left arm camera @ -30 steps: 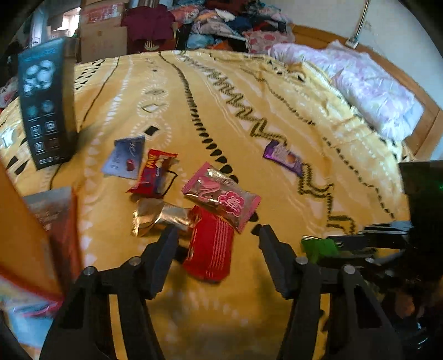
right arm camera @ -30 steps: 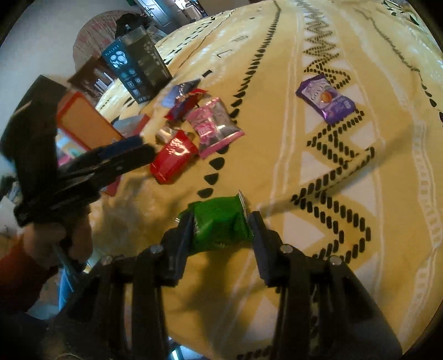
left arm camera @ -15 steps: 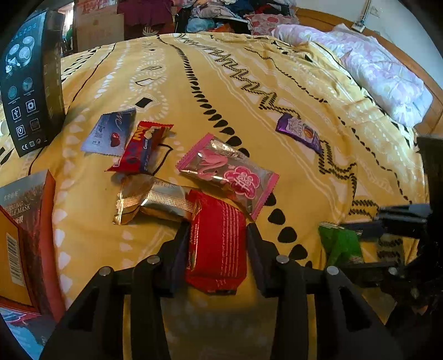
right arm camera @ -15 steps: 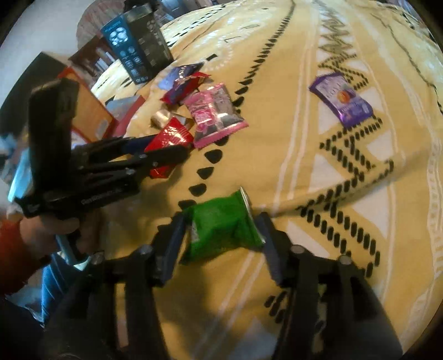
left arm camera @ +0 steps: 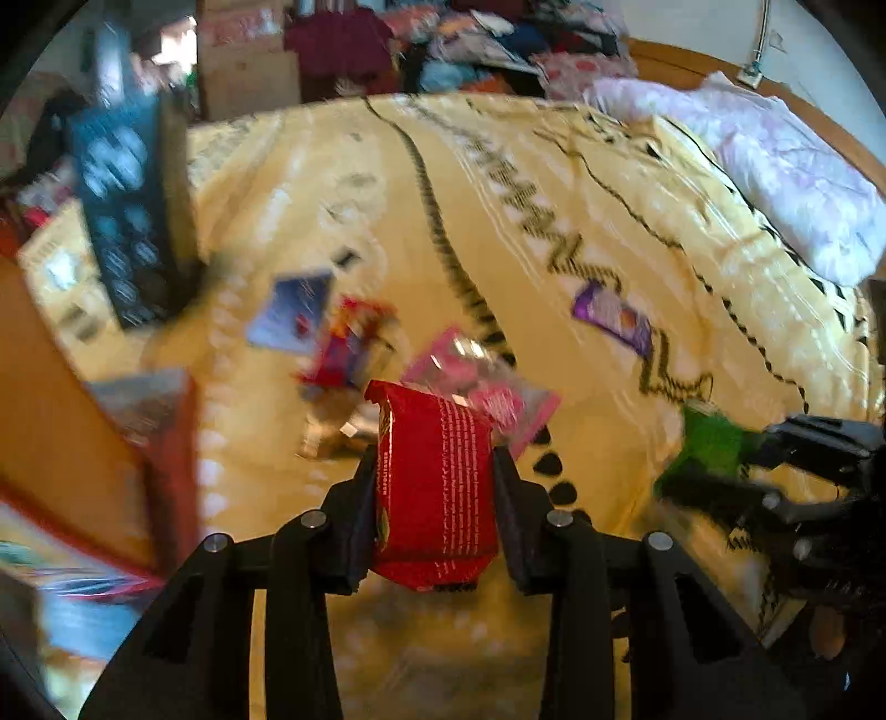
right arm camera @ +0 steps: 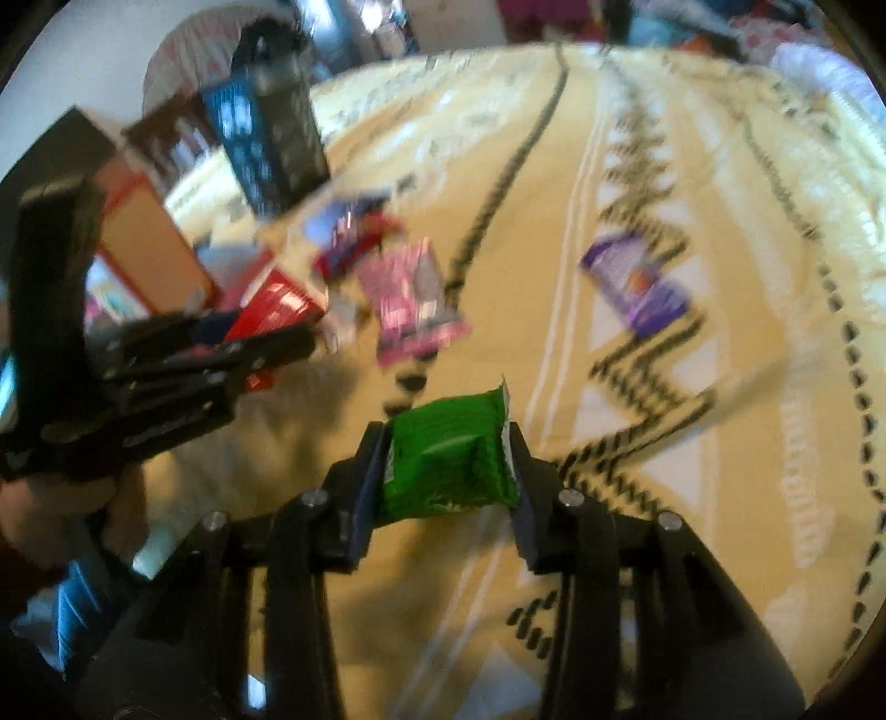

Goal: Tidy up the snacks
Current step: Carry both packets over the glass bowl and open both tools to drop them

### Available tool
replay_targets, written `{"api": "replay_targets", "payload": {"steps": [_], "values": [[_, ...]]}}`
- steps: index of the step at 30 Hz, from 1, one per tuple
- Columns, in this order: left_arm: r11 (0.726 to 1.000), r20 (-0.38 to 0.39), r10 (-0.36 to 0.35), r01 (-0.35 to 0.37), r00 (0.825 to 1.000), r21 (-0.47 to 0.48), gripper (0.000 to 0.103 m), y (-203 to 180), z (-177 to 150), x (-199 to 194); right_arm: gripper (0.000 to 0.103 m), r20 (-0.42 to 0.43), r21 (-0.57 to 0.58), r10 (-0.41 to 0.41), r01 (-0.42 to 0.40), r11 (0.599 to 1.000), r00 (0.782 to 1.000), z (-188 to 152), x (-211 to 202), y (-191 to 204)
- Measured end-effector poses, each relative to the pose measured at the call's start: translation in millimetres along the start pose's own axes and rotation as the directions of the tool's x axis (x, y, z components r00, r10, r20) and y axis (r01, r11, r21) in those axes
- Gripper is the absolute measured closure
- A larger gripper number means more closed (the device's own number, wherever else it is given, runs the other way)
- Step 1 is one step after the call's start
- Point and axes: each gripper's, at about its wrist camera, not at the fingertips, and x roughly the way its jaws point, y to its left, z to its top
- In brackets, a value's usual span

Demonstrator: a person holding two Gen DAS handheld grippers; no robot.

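My left gripper (left arm camera: 434, 471) is shut on a red snack packet (left arm camera: 437, 487) and holds it above the yellow bedspread (left arm camera: 554, 166). My right gripper (right arm camera: 448, 443) is shut on a green snack packet (right arm camera: 451, 459), also lifted; it shows at the right of the left wrist view (left arm camera: 711, 443). On the bed lie a pink packet (left arm camera: 487, 387), a red-and-yellow packet (left arm camera: 349, 343), a blue packet (left arm camera: 293, 315), a silver-gold packet (left arm camera: 332, 426) and a purple packet (left arm camera: 614, 321). The left gripper with the red packet (right arm camera: 277, 310) shows in the right wrist view.
A tall dark box (left arm camera: 133, 210) stands at the back left of the bed. An orange box (left arm camera: 50, 415) sits at the near left. A pale pink quilt (left arm camera: 803, 183) lies at the far right. Piled clothes (left arm camera: 470, 39) lie beyond the bed.
My left gripper closed on the red packet and lifted it off the bed. My right gripper closed again on the green packet and raised it. Both views are blurred by motion.
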Motion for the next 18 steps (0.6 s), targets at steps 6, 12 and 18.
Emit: {"api": "replay_targets", "payload": {"steps": [6, 12, 18], "values": [[0.998, 0.112, 0.058, -0.057, 0.992, -0.016, 0.065, -4.7, 24.2, -65.4, 0.062, 0.156, 0.021, -0.052, 0.049, 0.999, 0.986, 24.6, -49.6, 10.9], [0.992, 0.202, 0.124, -0.119, 0.972, -0.035, 0.065, 3.1, 44.5, -120.5, 0.062, 0.235, 0.009, -0.064, 0.064, 0.998, 0.970, 46.1, -78.2, 31.4], [0.981, 0.248, 0.191, -0.173, 0.950, -0.093, 0.065, 33.4, 51.2, -165.4, 0.062, 0.297, -0.030, -0.048, 0.060, 0.998, 0.954, 71.2, -97.1, 63.1]]}}
